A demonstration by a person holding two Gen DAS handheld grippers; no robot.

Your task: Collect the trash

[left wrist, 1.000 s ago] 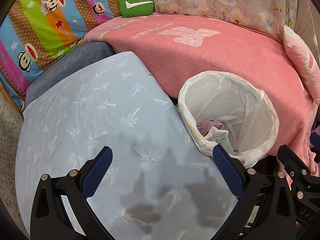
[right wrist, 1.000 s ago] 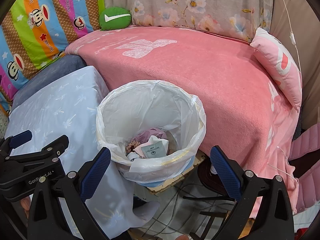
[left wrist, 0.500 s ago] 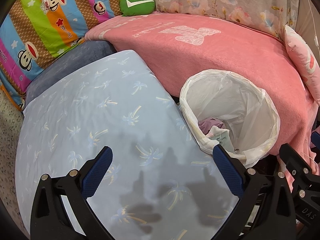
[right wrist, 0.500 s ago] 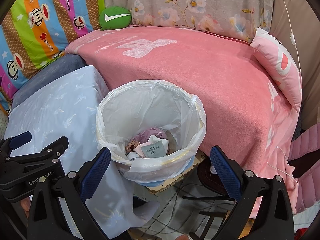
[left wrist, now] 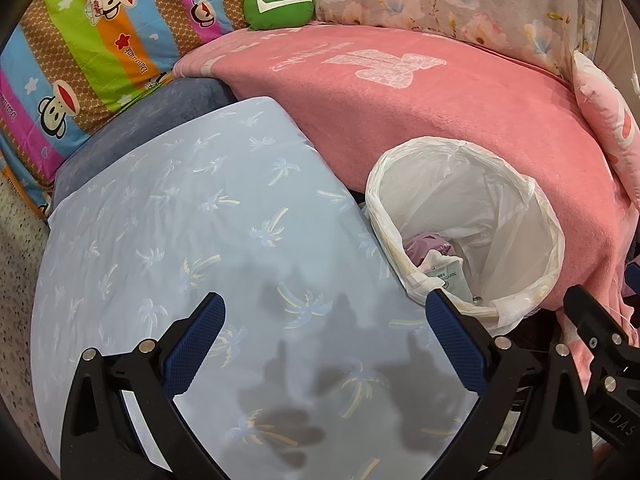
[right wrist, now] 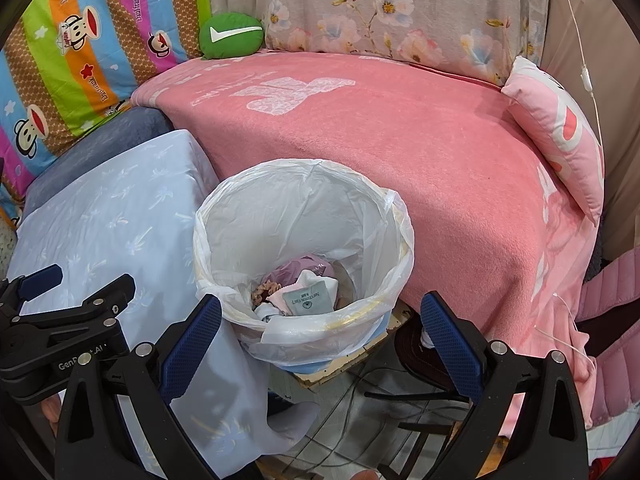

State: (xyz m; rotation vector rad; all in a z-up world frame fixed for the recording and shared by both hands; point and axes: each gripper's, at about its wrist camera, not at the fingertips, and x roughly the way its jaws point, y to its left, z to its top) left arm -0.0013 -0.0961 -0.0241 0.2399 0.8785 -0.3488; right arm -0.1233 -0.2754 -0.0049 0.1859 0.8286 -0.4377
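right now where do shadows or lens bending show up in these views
Left wrist view: dark gripper shadows fall on the light blue palm-print cloth, and the image is sharp. Right wrist view: fisheye curves the pink fleece blanket edge around the white-lined trash bin; black corners vignette both.

Home, bedroom or living room. Big soft pink fleece blanket (right wrist: 400,152) over bed or couch. Behind blanket: striped monkey-print cloth (right wrist: 72,52), grey flowered cloth (right wrist: 380,8), round green cushion (right wrist: 231,35). Beside blanket: white plastic-lined bin (right wrist: 304,200) with wrappers, light blue palm-print cover (left wrist: 192,232).
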